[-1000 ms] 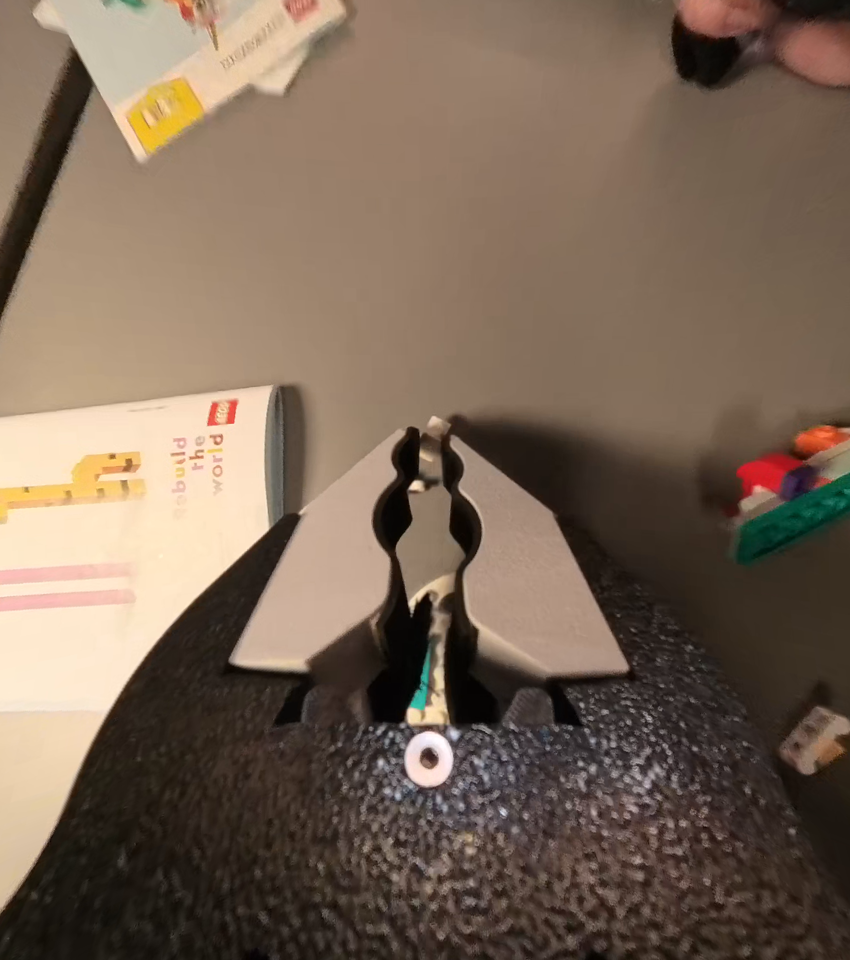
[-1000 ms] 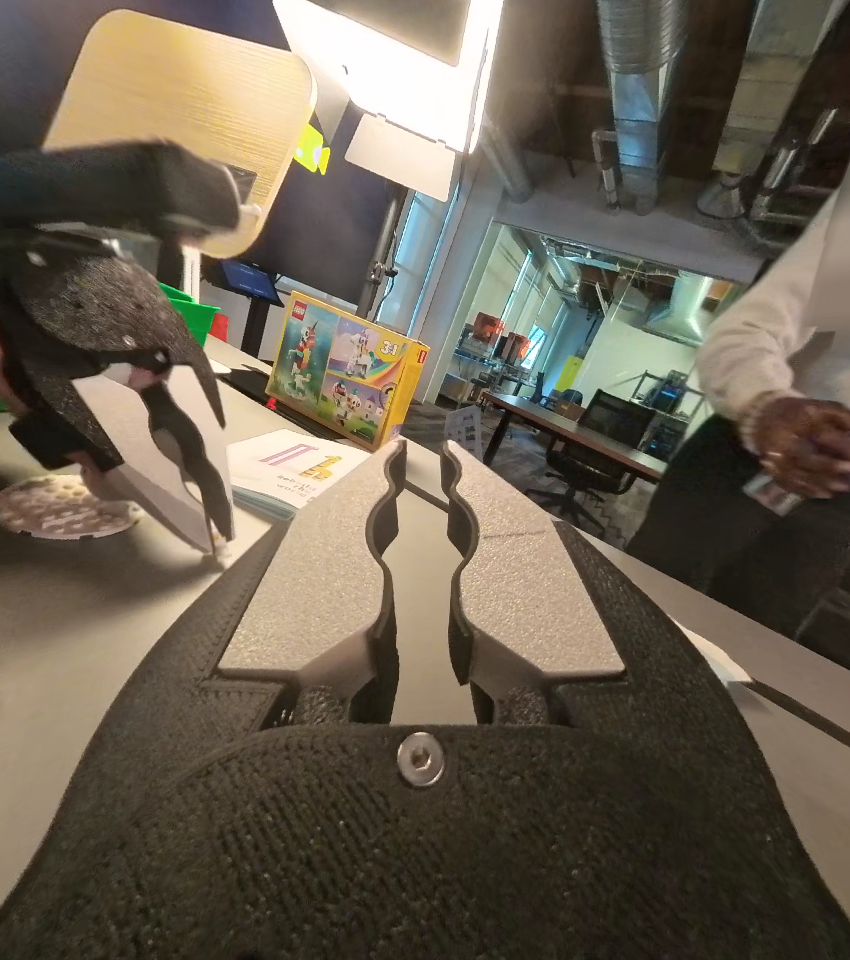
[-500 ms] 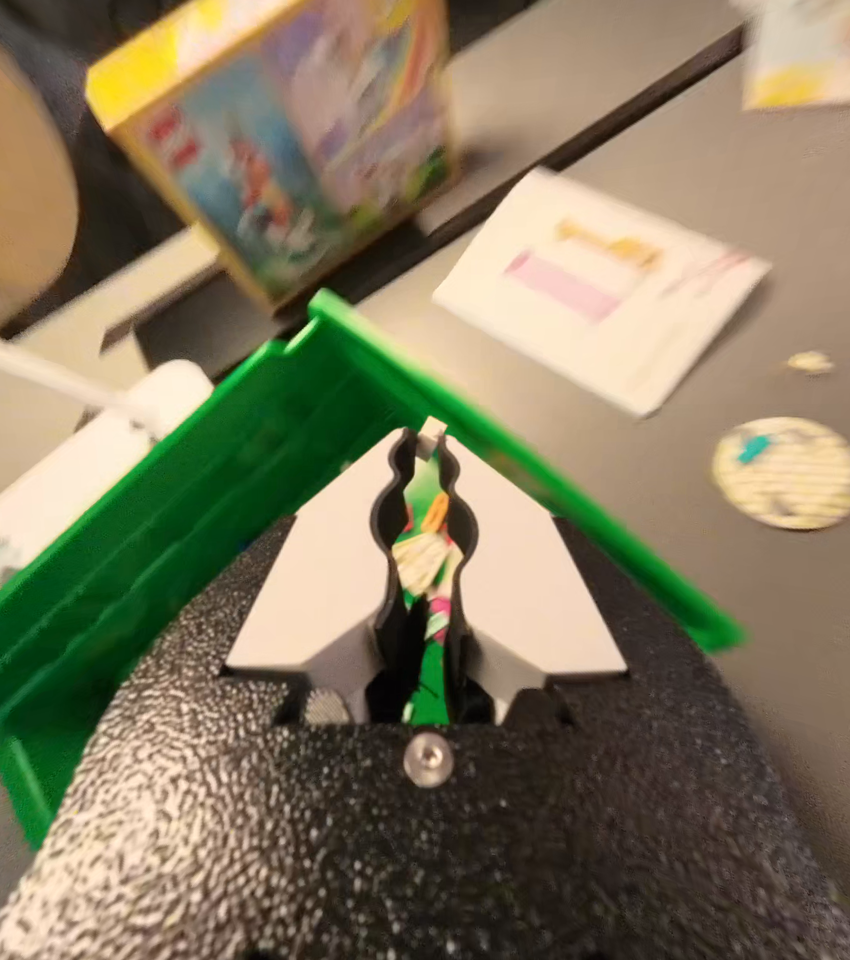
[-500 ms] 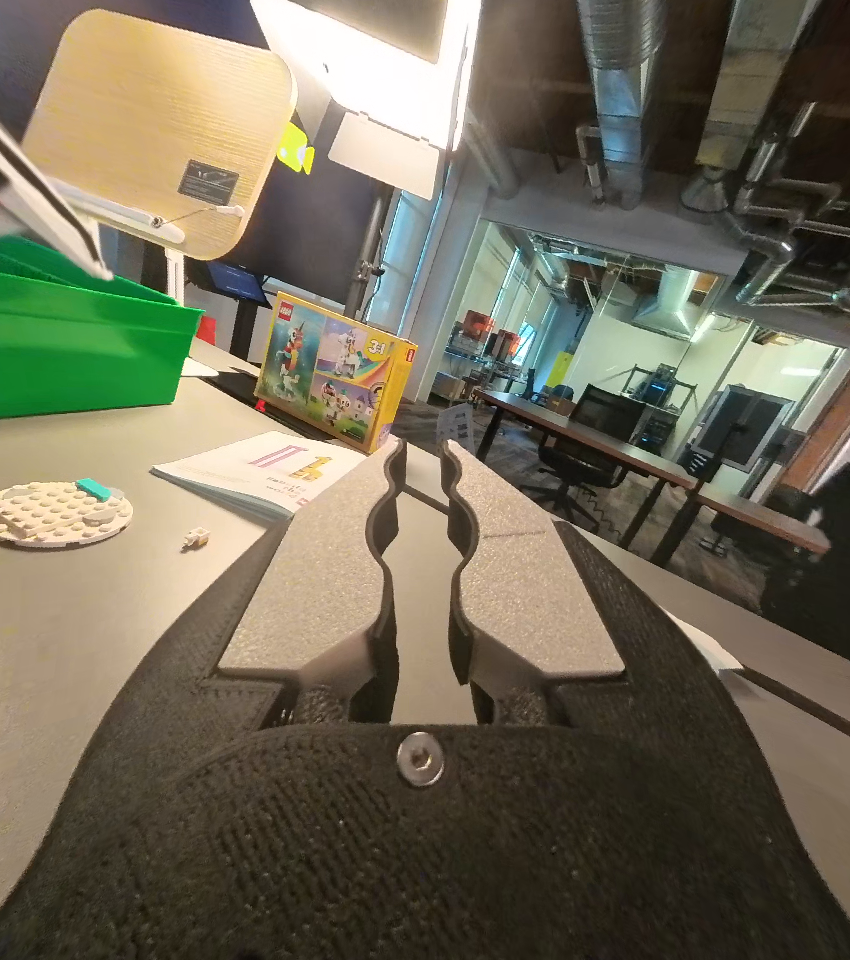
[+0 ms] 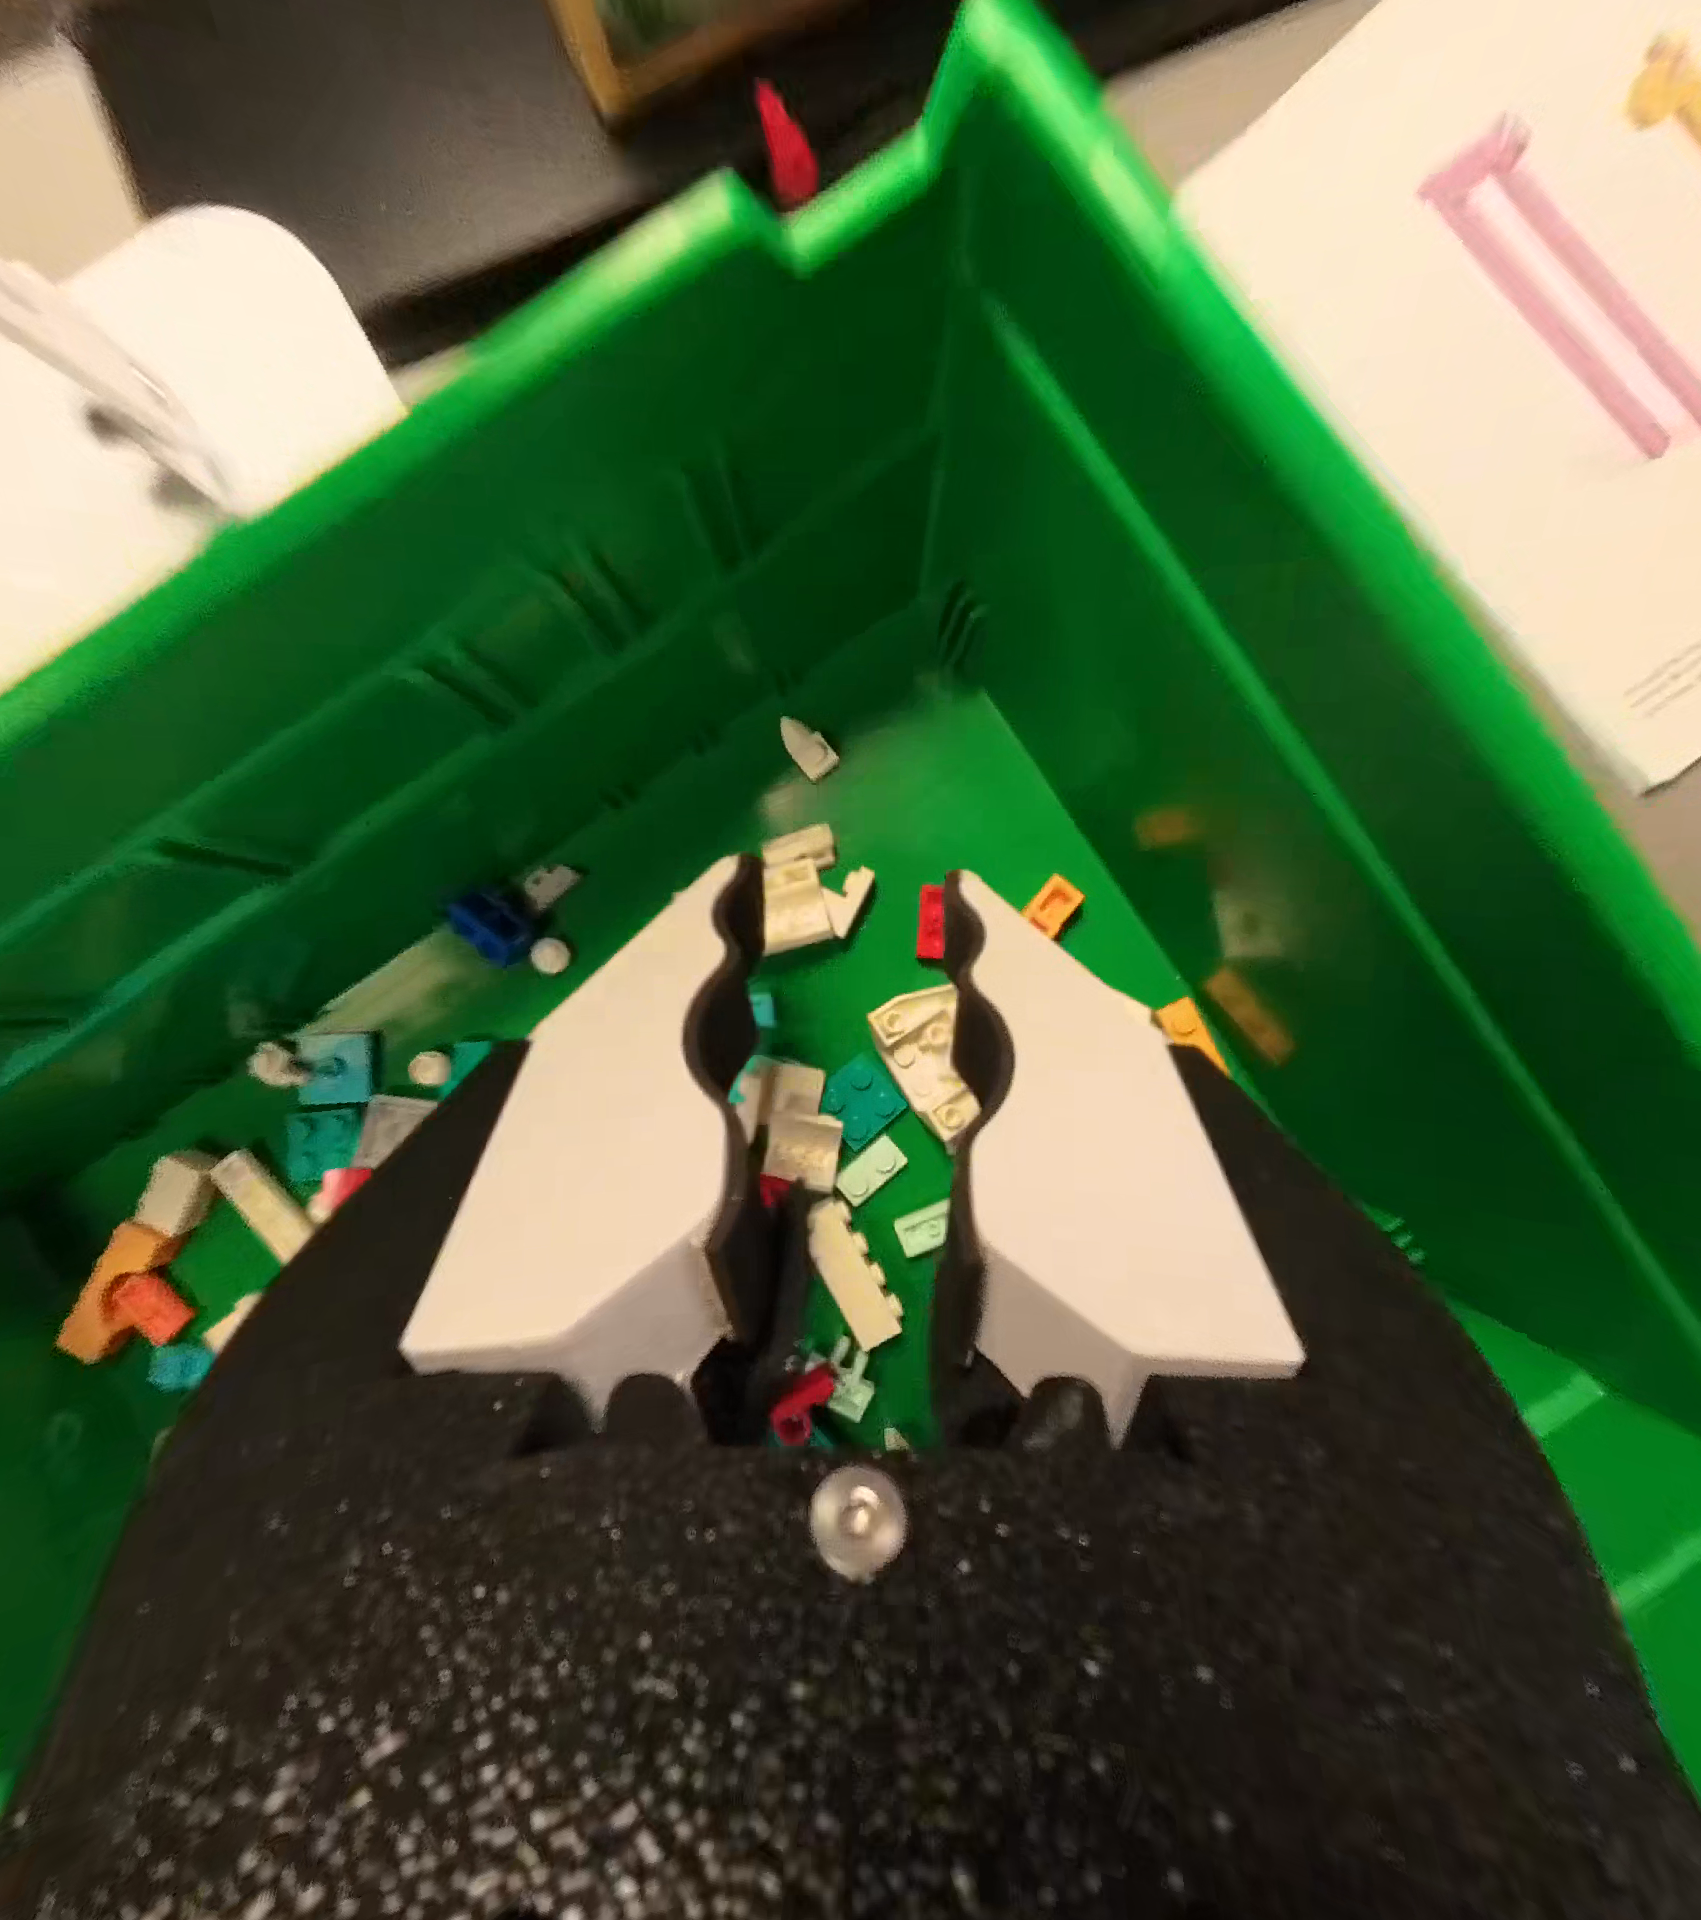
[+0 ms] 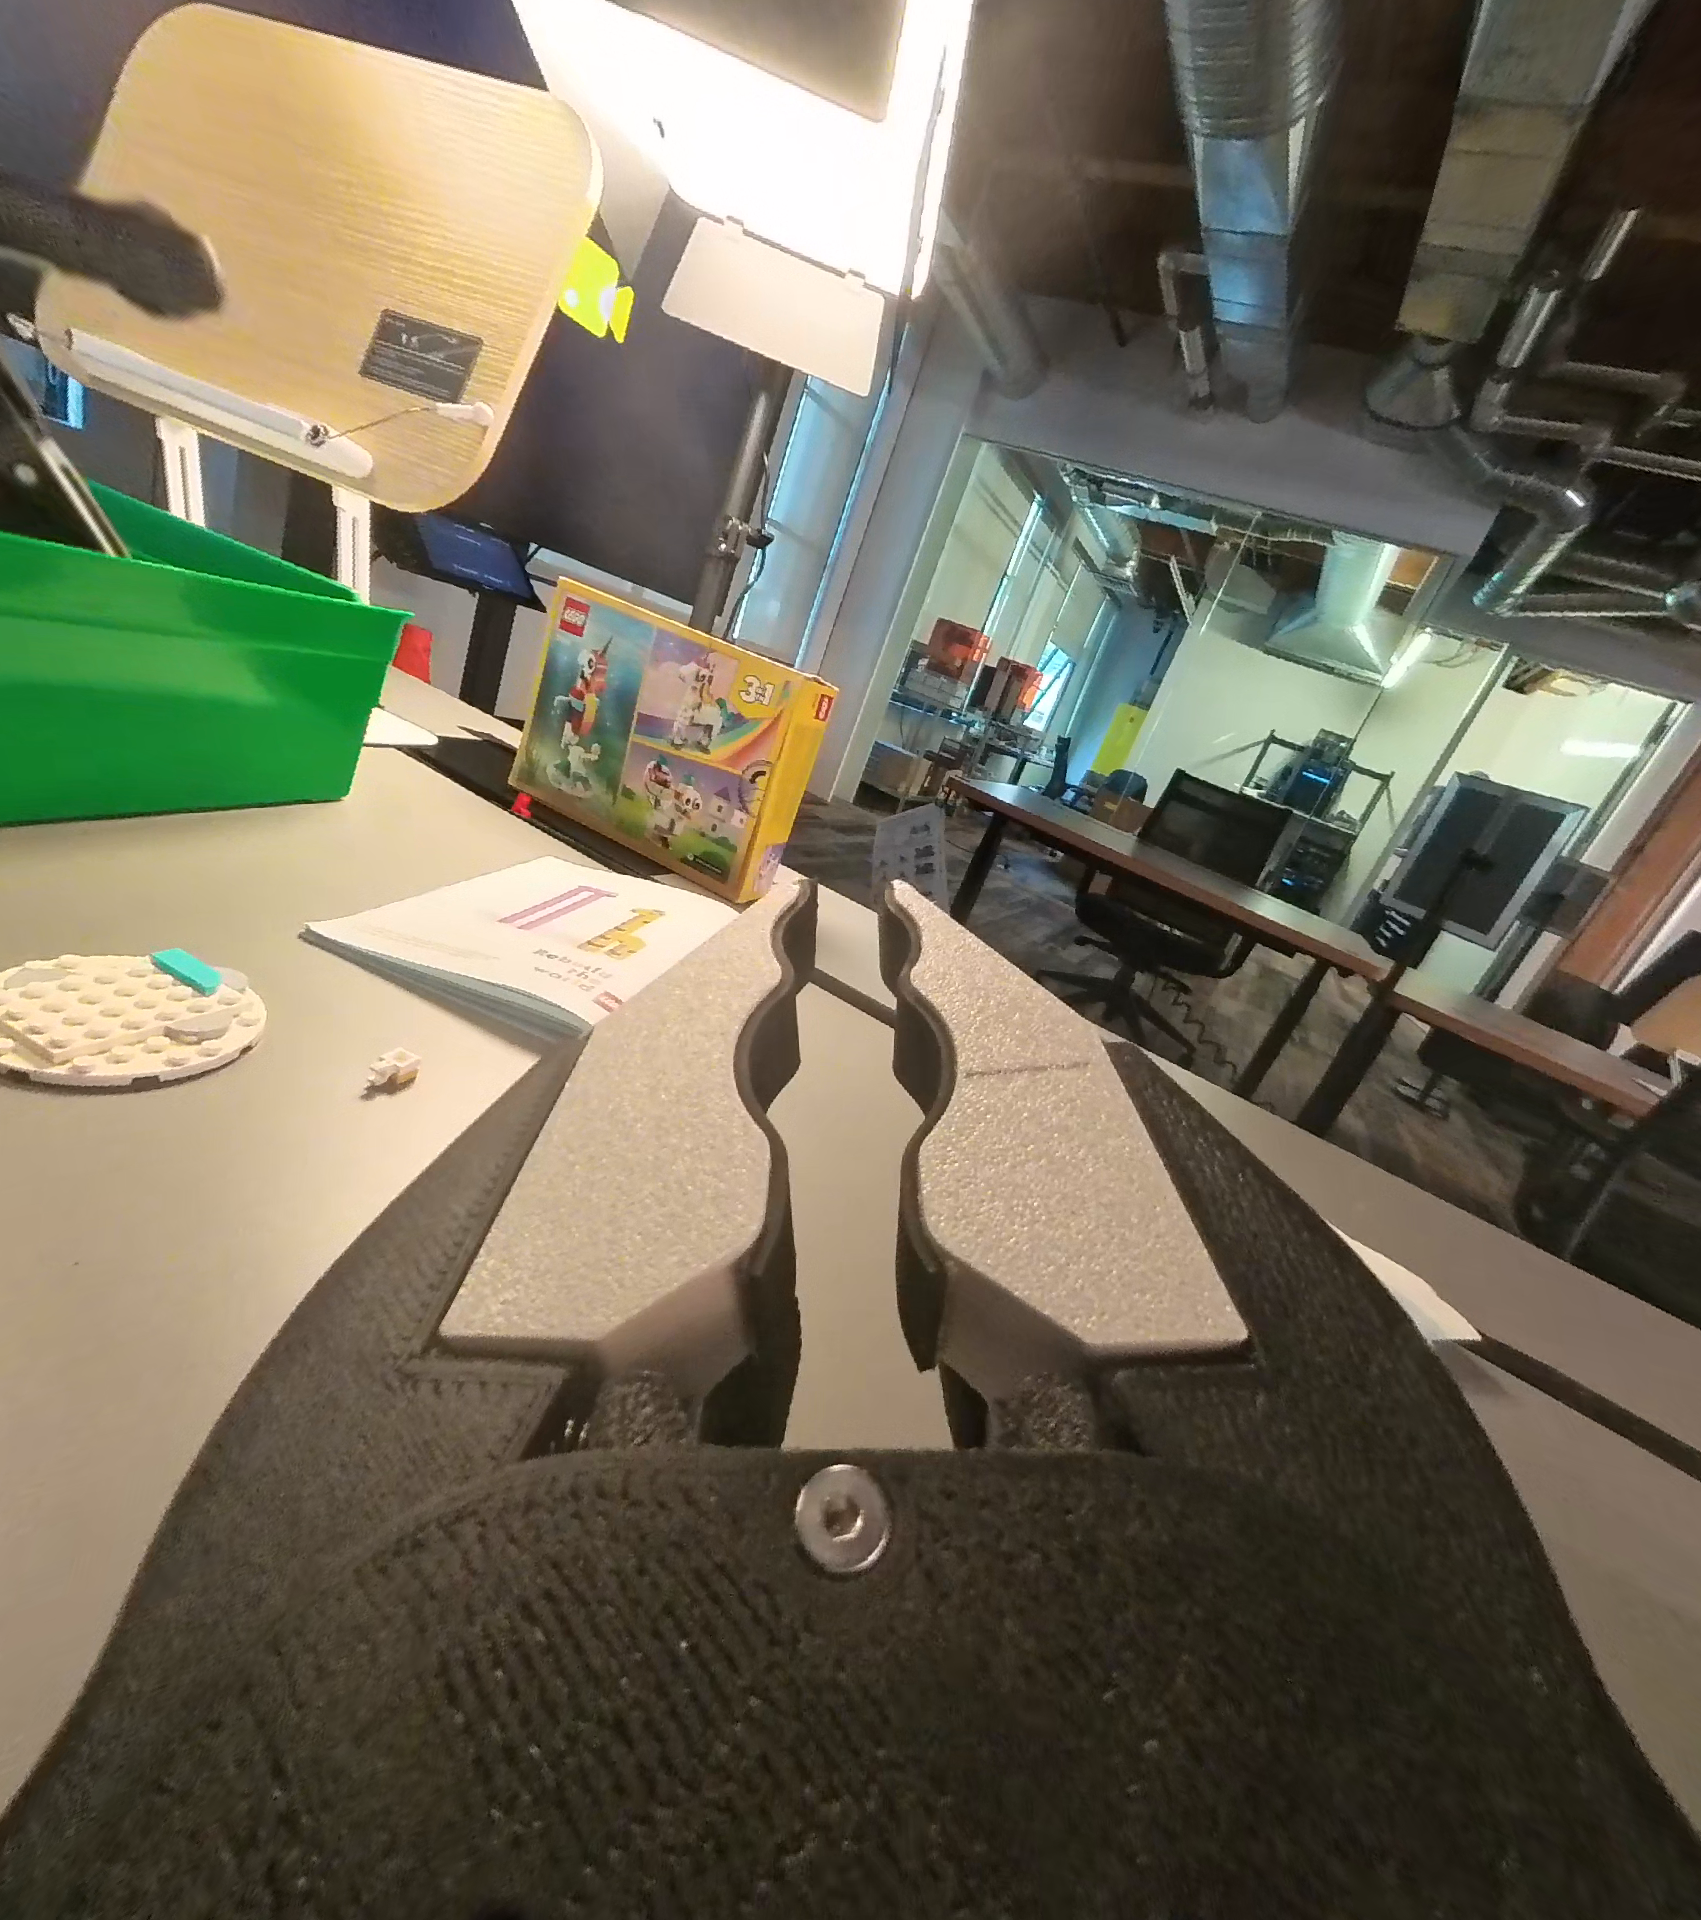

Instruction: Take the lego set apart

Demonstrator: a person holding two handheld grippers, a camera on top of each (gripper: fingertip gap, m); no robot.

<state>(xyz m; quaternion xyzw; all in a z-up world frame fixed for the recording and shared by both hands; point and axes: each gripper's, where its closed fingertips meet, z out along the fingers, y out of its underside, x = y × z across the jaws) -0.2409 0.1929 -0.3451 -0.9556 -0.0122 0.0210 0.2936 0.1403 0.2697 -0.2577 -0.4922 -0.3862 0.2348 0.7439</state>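
L gripper (image 5: 851, 883) tilted steeply down, fingers spread wide, nothing between them. In R wrist view it shows far left (image 6: 46, 416), angled down, partly cut off. R gripper (image 6: 846, 904) low, about level, fingers apart w/ narrow gap, holding nothing.

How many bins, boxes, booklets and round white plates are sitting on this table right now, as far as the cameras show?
Green bin: 1
Yellow set box: 1
Instruction booklet: 1
Round white studded plate: 1
Total: 4
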